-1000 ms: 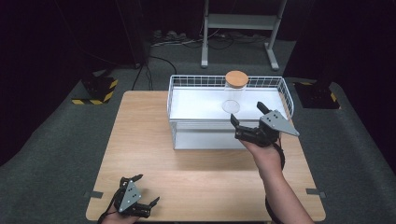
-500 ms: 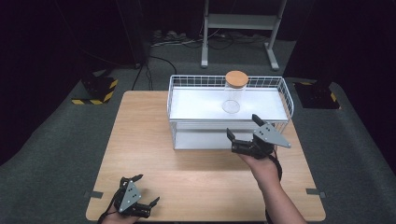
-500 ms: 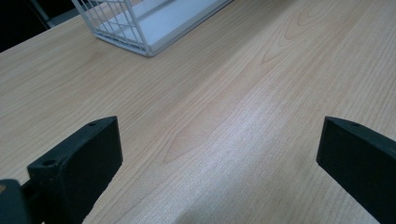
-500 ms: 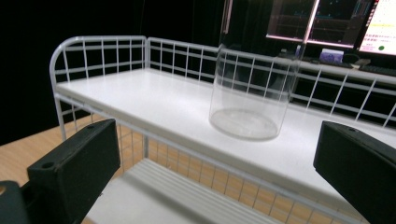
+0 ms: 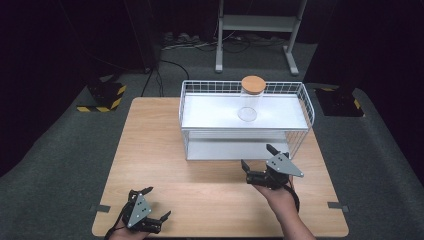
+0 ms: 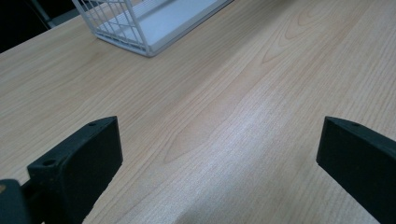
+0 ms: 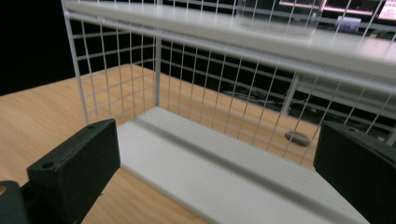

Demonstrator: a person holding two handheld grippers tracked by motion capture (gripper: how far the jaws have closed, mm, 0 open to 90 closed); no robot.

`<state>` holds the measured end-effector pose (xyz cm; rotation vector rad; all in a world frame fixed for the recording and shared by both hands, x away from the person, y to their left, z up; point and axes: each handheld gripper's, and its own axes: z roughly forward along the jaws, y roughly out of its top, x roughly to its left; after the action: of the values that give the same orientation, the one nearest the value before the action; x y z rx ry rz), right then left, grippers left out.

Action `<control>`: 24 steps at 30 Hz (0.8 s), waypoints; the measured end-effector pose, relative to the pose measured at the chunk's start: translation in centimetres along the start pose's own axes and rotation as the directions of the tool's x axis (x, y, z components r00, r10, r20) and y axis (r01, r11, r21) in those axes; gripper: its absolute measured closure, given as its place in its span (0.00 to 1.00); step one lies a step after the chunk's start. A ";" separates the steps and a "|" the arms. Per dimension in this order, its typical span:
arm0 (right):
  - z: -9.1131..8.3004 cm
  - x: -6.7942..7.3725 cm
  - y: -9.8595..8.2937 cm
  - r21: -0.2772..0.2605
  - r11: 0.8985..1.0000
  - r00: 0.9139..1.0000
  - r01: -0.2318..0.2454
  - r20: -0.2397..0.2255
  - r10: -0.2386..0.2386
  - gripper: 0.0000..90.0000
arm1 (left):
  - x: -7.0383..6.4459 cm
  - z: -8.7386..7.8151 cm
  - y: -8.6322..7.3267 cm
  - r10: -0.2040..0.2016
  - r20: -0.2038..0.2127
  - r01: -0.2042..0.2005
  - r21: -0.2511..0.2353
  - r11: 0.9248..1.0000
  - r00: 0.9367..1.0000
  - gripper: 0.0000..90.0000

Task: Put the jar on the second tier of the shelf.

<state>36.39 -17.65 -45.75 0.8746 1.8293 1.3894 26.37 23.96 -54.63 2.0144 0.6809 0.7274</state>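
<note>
On the rack's (image 5: 299, 121) top shelf, jar (image 5: 250, 99) standing well beyond your right gripper (image 5: 259, 159), its jaws gaping wide, holding nothing, left gripper (image 5: 156, 204) also spreading wide.

The worktop (image 5: 160, 150) is pale wood with a wavy brown grain, and the wire rack (image 5: 297, 92) on it is white (its mesh a square grid). The jar (image 5: 248, 106) is clear glass under a tan cork lid (image 5: 253, 84); both tongs (image 5: 259, 160) (image 5: 159, 202) are black with grey plates, over dark grey carpet (image 5: 55, 165).
</note>
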 end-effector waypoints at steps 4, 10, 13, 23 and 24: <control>-0.4 0.3 -1.3 0.023 1.000 1.000 0.005 -0.001 -0.005 0.00 | 0.0 0.0 0.0 0.002 -0.001 -0.002 0.000 1.000 1.000 0.01; -1.4 1.2 -3.5 0.067 0.997 1.000 0.031 0.000 -0.031 0.00 | 0.0 0.0 0.0 0.000 -0.001 0.000 0.000 1.000 1.000 0.01; -1.9 1.6 -4.6 0.088 0.996 0.999 0.036 0.001 -0.036 0.00 | -0.1 0.0 0.0 0.002 -0.002 -0.002 0.000 1.000 1.000 0.01; -3.8 2.3 -8.3 0.173 0.983 0.998 0.066 0.011 -0.069 0.00 | -0.1 0.0 0.0 0.006 -0.003 -0.006 0.001 1.000 1.000 0.01; -3.9 2.2 -8.7 0.187 0.980 0.997 0.071 0.015 -0.075 0.00 | -0.1 0.0 0.0 0.007 -0.004 -0.007 0.002 1.000 1.000 0.01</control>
<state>30.94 -19.64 -53.64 0.9027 1.9782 1.1729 26.33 23.86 -54.66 2.0186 0.6770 0.7349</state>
